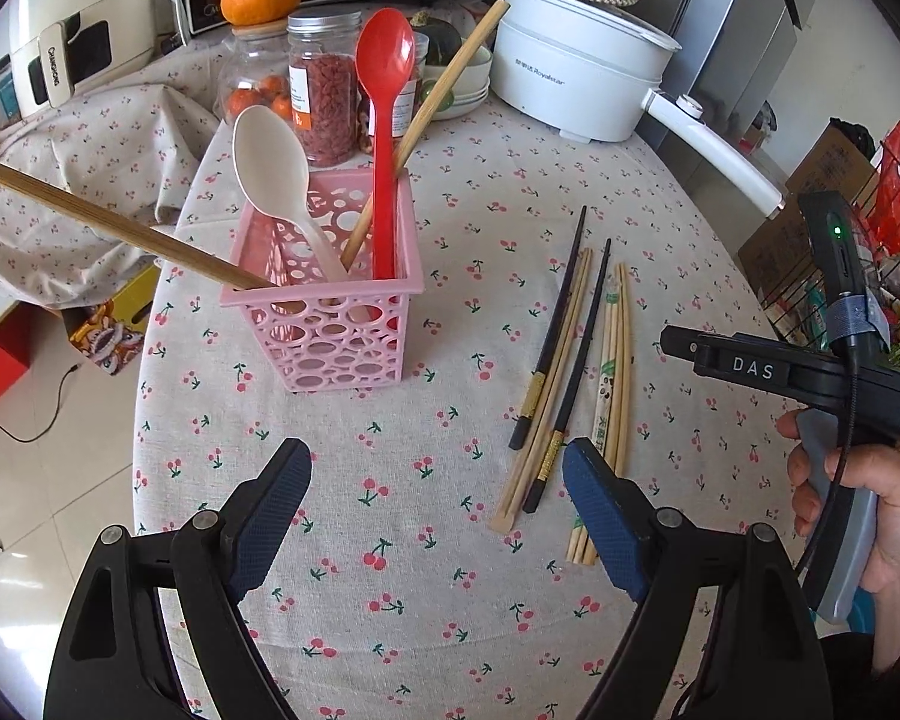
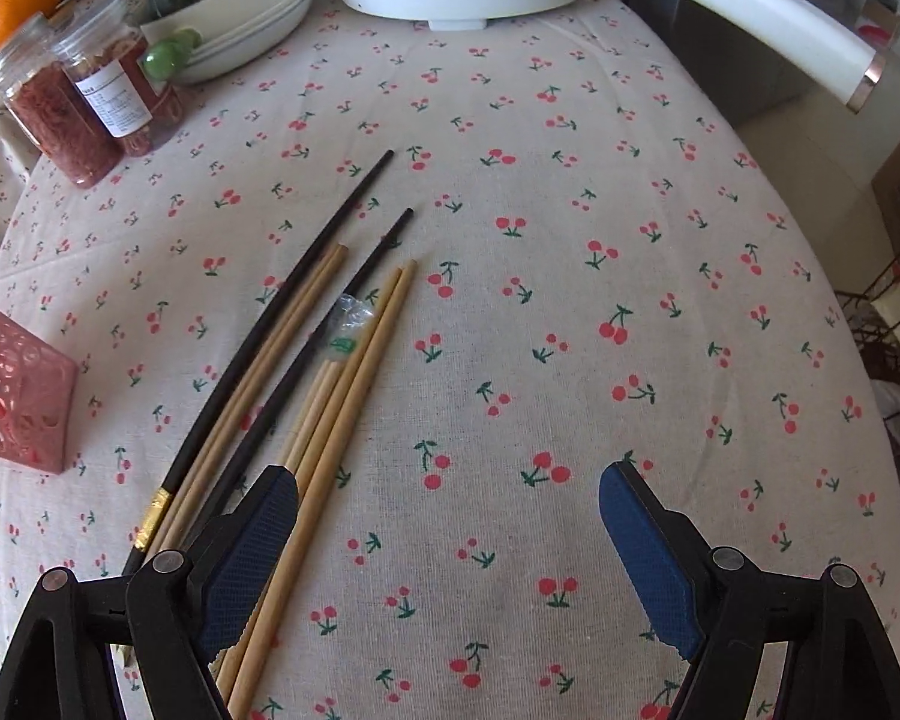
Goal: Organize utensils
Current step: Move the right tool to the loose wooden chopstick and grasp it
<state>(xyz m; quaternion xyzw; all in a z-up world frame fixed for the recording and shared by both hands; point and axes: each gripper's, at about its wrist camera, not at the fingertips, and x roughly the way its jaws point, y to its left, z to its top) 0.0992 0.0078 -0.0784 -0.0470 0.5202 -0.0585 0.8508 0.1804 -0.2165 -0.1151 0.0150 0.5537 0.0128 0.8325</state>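
On cherry-print bench [image 2: 570, 300], right of pink perforated basket [image 1: 330, 324]: loose chopsticks [image 2: 306, 360], slim, smooth, round wood and black lacquer; both empty: left hand-held gripper [image 1: 435, 510] agape, right hand-held gripper [image 2: 450, 546] agape; shift left, straddle one pair mid-shaft, pinch squarely against rolling

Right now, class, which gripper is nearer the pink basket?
Left. The left gripper faces the pink basket just ahead; the right gripper hovers beside the chopsticks, farther away.
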